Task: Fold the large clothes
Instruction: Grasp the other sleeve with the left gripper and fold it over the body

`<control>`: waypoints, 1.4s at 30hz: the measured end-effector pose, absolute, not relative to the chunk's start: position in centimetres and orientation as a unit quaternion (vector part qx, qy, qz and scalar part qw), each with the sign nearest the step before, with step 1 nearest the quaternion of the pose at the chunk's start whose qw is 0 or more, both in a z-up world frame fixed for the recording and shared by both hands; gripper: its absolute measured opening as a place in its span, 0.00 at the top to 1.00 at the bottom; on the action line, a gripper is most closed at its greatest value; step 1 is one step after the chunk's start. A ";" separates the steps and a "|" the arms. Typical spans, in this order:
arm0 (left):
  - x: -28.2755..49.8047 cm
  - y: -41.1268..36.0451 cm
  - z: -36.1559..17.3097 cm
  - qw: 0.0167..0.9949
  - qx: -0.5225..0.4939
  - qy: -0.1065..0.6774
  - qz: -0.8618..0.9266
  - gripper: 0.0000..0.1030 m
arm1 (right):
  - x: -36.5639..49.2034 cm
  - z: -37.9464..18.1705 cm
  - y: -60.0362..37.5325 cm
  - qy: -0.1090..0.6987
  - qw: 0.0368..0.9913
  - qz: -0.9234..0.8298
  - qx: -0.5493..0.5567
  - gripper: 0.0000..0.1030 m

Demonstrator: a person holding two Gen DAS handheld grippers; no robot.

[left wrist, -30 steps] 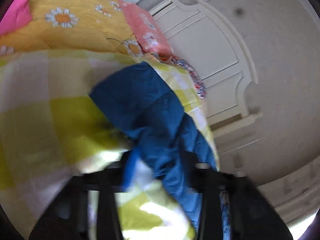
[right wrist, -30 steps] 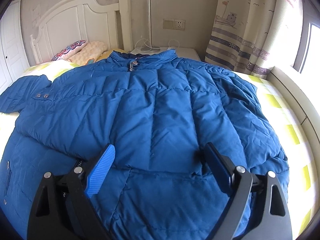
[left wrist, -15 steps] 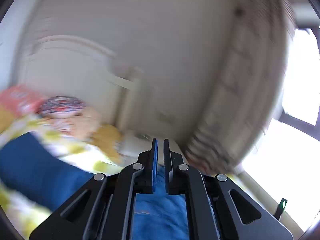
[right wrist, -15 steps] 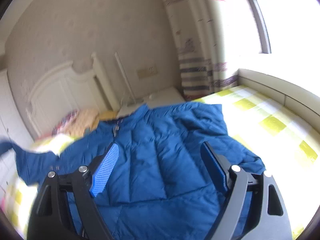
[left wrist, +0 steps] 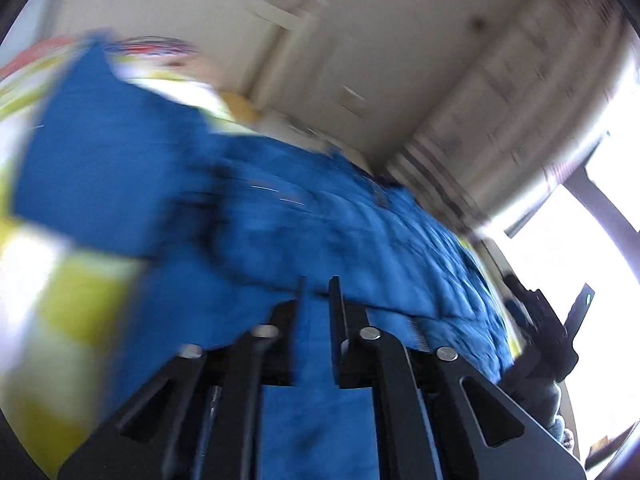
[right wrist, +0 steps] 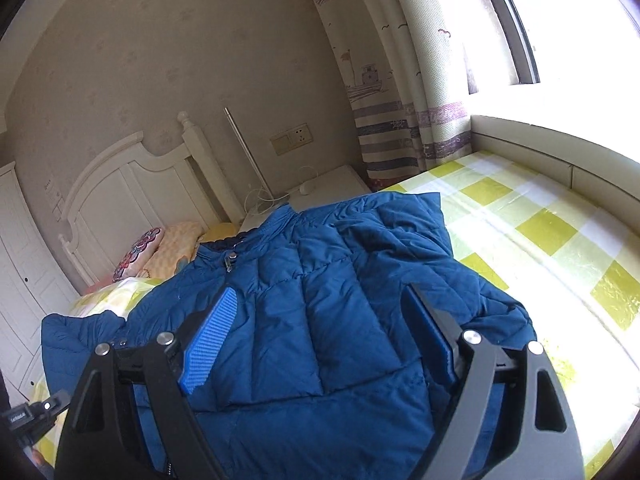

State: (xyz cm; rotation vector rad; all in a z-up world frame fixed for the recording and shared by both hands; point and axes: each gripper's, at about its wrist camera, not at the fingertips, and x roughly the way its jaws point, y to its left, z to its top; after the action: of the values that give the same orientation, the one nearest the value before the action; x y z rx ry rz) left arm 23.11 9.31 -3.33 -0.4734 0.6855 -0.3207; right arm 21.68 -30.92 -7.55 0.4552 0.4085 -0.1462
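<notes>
1. Spread front up on the bed (right wrist: 540, 232) with its yellow-and-white checked sheet: a blue quilted jacket (right wrist: 340, 248), collar and zip pull (right wrist: 230, 258) toward the headboard (right wrist: 132, 184).
2. Folded in over the chest: the jacket's side nearer the window (right wrist: 560, 20), edge straight, checked sheet bare beyond it.
3. Stretched out flat toward the other side of the bed: the far sleeve (right wrist: 80, 336), cuff close to the mattress edge.
4. Right claw (right wrist: 320, 292): held wide, hanging above the middle of the jacket, angled down. Blue ribbed pads well apart, gripping no cloth.
5. Left claw (left wrist: 317, 284): drawn narrow, only a thin slot between the pads. Blue cloth of the jacket (left wrist: 360, 232) filling that slot and running on under the fingers, so pinched on the jacket; exact spot of the pinch lost in motion blur.
6. From the left wrist view: heavily smeared, tilted, jacket sweeping across the middle, checked sheet at the lower left.
7. At the head of the bed: two pillows (right wrist: 160, 248), one patterned pink, one pale orange, leaning by the white headboard.
8. Beside the headboard: a white bedside cabinet (right wrist: 332, 190) with a cable on top, and a wall socket (right wrist: 292, 138) above it.
9. Next to the window: a striped curtain (right wrist: 400, 100) printed with boats.
</notes>
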 end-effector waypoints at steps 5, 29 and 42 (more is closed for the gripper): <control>22.3 20.6 -2.6 0.923 -0.254 0.290 -0.006 0.70 | 21.5 -7.7 -31.2 0.199 0.949 -0.077 0.232 0.19; 32.3 8.3 14.7 0.925 -0.053 0.314 -0.206 0.81 | 21.4 -7.8 -31.4 0.199 0.948 -0.074 0.238 0.19; 33.7 -10.0 11.9 0.833 -0.036 0.406 -0.374 0.76 | 21.2 -8.3 -32.8 0.196 0.938 -0.069 0.277 0.19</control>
State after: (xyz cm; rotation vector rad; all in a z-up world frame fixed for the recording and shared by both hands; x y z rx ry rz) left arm 33.70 -9.98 11.87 -0.0763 0.8606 -0.7920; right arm 21.23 -32.83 -8.32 0.5648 0.3997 -0.1415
